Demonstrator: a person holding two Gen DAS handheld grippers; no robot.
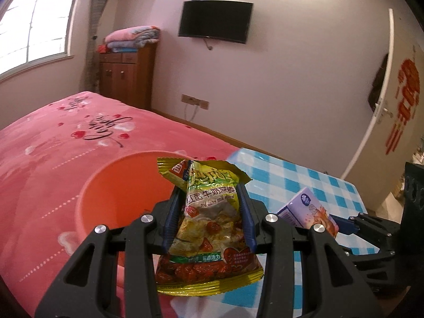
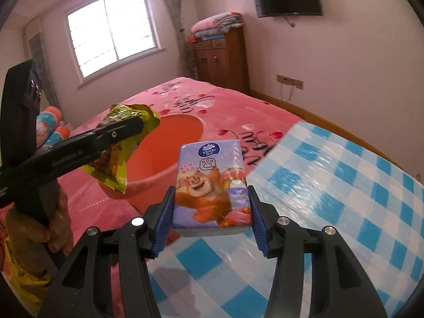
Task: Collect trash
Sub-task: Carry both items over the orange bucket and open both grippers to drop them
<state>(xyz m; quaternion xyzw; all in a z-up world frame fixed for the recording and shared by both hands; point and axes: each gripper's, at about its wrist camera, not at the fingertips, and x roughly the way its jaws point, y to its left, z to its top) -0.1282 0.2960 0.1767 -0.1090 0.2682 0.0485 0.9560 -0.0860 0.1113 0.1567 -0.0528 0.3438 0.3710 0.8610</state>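
Observation:
My left gripper point(image 1: 209, 206) is shut on a yellow-green snack wrapper point(image 1: 209, 228) with red dates printed on it, and holds it in the air beside the orange plastic basin point(image 1: 119, 193). The same wrapper point(image 2: 116, 164) and left gripper point(image 2: 137, 124) show in the right wrist view at the basin's point(image 2: 182, 129) near rim. My right gripper point(image 2: 212, 198) is shut on a purple tissue pack point(image 2: 212, 182) with a cartoon bear, held above the table edge. That pack point(image 1: 310, 206) also shows in the left wrist view.
The basin rests on a bed with a pink floral cover point(image 1: 53, 143). A table with a blue-and-white checked cloth point(image 2: 331, 198) lies under the right gripper. A wooden cabinet point(image 1: 127, 76), a wall TV point(image 1: 214, 21) and a door point(image 1: 381, 100) stand beyond.

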